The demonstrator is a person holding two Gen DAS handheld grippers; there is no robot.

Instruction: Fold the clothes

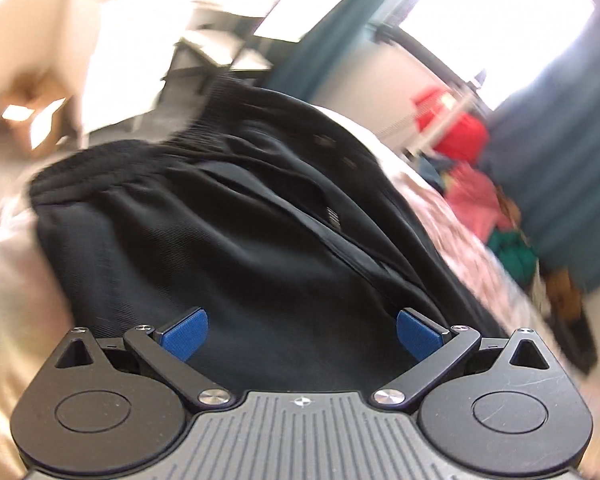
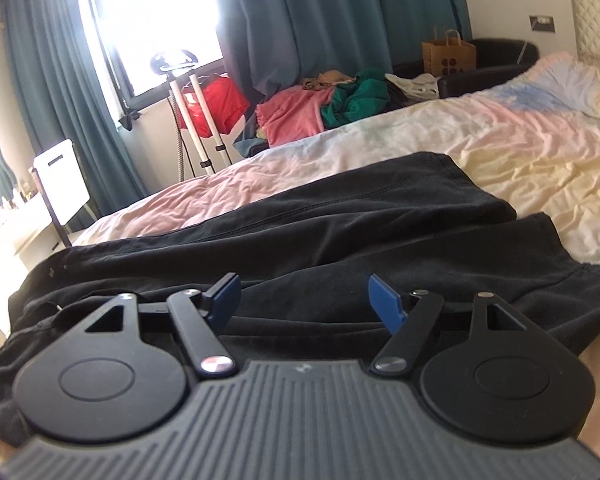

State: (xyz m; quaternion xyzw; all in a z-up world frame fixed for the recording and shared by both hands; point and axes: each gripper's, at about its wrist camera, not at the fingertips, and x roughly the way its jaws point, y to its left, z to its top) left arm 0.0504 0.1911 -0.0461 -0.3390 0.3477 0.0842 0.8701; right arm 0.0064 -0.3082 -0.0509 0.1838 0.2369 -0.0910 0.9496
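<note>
Shorts (image 2: 340, 220) flat on bed (image 2: 500, 152), waistband left, legs right | left gripper (image 1: 300, 334), right gripper (image 2: 306, 304) released

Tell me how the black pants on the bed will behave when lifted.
The black pants look floppy: they lie creased and flat on the bedsheet, so they will probably drape and sag. The gathered waistband suggests stretch there. Probably light and unlikely to slip.

No readable text in either view. Paper bag (image 2: 448, 55) far right carries a dot pattern only (no lettering).
</note>
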